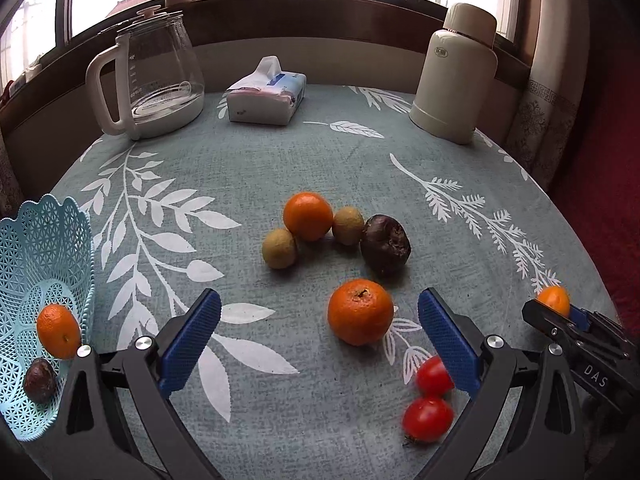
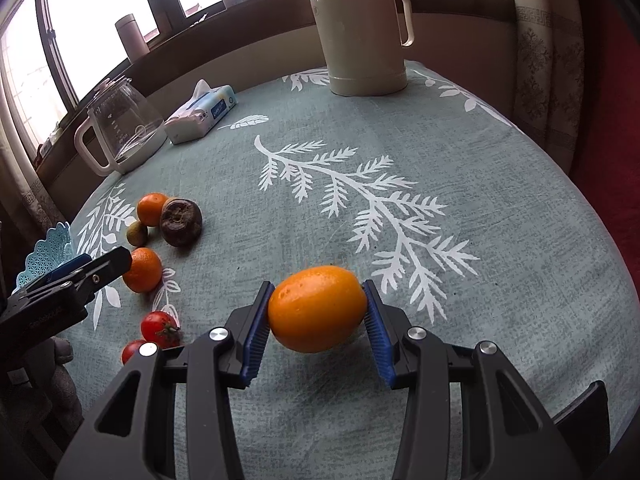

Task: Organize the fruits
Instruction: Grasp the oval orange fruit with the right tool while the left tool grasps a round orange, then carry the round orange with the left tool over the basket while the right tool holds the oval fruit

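Observation:
My right gripper (image 2: 317, 322) is shut on an orange fruit (image 2: 316, 308), held just above the tablecloth; the left wrist view shows that fruit (image 1: 554, 300) at the far right. My left gripper (image 1: 320, 336) stands open, with a mandarin (image 1: 360, 311) lying between and just beyond its fingertips. Farther off lie another mandarin (image 1: 308, 216), two kiwis (image 1: 279, 248) (image 1: 348, 225) and a dark wrinkled fruit (image 1: 385, 245). Two red tomatoes (image 1: 428, 419) (image 1: 433, 376) sit by the right finger. A light blue lattice basket (image 1: 44, 248) at the left holds a mandarin (image 1: 58, 331) and a dark fruit (image 1: 39, 380).
At the back of the round table stand a glass kettle (image 1: 154, 80), a tissue pack (image 1: 266, 96) and a cream thermos (image 1: 456, 76). A window sill runs behind them. The table edge curves close on the right, beside a red surface (image 1: 600, 184).

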